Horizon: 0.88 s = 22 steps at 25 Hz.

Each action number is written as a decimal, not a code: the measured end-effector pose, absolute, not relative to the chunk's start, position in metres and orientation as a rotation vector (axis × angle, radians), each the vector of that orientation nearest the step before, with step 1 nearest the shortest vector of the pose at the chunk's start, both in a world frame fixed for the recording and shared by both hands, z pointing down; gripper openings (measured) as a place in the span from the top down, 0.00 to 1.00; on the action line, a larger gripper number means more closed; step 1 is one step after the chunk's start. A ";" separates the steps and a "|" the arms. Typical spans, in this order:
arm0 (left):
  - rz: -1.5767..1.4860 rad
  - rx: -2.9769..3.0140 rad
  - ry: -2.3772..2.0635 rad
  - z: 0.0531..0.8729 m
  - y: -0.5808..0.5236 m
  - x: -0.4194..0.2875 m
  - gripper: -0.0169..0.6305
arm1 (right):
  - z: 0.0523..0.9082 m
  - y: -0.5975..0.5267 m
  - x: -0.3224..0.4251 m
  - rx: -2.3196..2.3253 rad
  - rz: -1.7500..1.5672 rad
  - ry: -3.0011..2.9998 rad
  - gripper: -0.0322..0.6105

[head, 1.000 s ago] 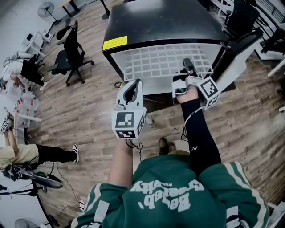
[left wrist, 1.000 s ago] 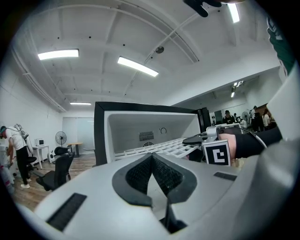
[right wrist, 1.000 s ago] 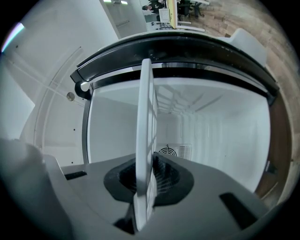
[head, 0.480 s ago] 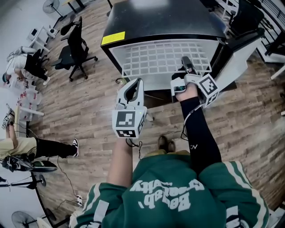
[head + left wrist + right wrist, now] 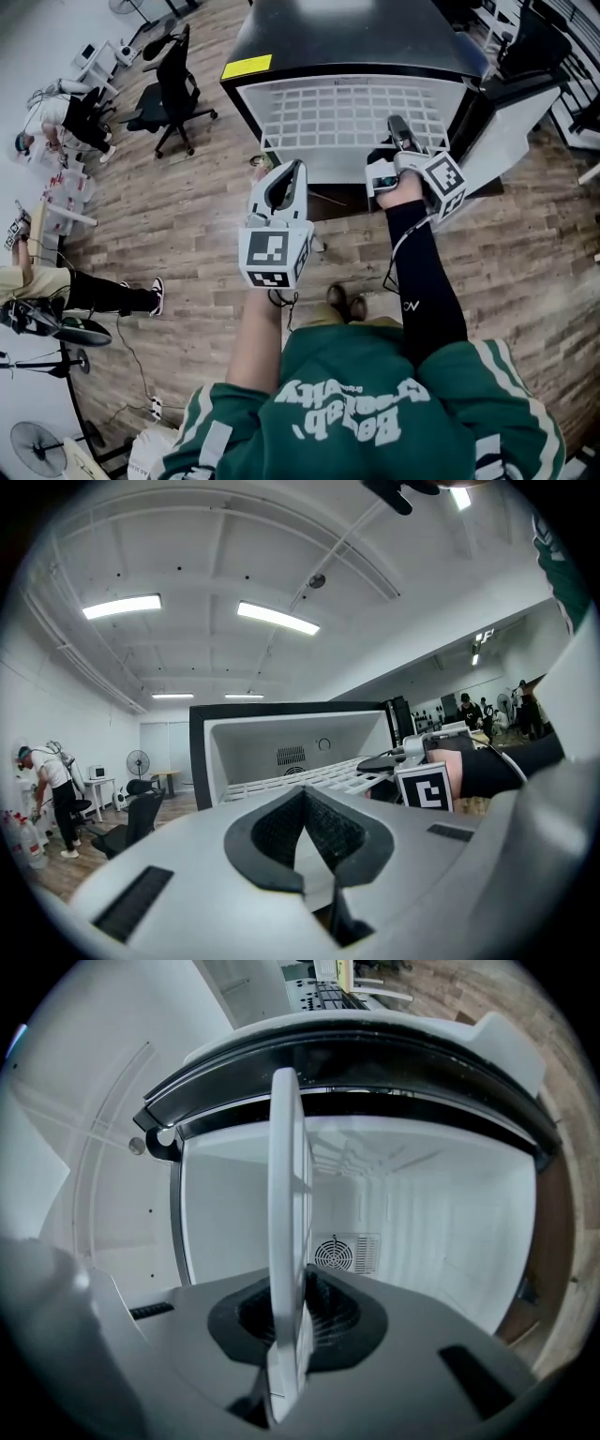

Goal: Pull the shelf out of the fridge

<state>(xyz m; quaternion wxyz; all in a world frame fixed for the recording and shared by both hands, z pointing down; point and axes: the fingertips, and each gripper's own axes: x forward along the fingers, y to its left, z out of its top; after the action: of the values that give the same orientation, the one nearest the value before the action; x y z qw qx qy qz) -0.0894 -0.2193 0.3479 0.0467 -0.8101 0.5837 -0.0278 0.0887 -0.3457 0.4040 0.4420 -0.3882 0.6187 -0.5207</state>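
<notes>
Right gripper (image 5: 286, 1335) clamps the front edge of the shelf (image 5: 328, 117) at the open fridge (image 5: 347, 33); left gripper (image 5: 305, 841), jaws together and empty, hangs nearby.

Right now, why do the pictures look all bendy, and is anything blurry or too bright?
Left gripper view: the wide lens bends the ceiling, and the light strips glare white. Right gripper view: the shelf is close, so blurry; the fridge walls look washed out. Head view: the floor curves at the edges.
</notes>
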 end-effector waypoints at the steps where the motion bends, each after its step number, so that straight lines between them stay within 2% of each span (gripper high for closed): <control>1: -0.085 -2.467 1.786 0.348 -0.218 -0.089 0.95 | 0.404 -0.346 0.088 -0.959 -1.294 1.539 0.89; 22: -0.068 -2.473 1.792 0.349 -0.217 -0.085 0.95 | 0.403 -0.340 0.089 -0.940 -1.318 1.577 0.89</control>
<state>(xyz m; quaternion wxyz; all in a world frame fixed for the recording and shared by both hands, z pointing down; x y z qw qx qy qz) -0.0848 -0.2168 0.3487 0.0435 -0.8088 0.5861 -0.0221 0.0890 -0.3397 0.4028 0.4267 -0.3761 0.6310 -0.5276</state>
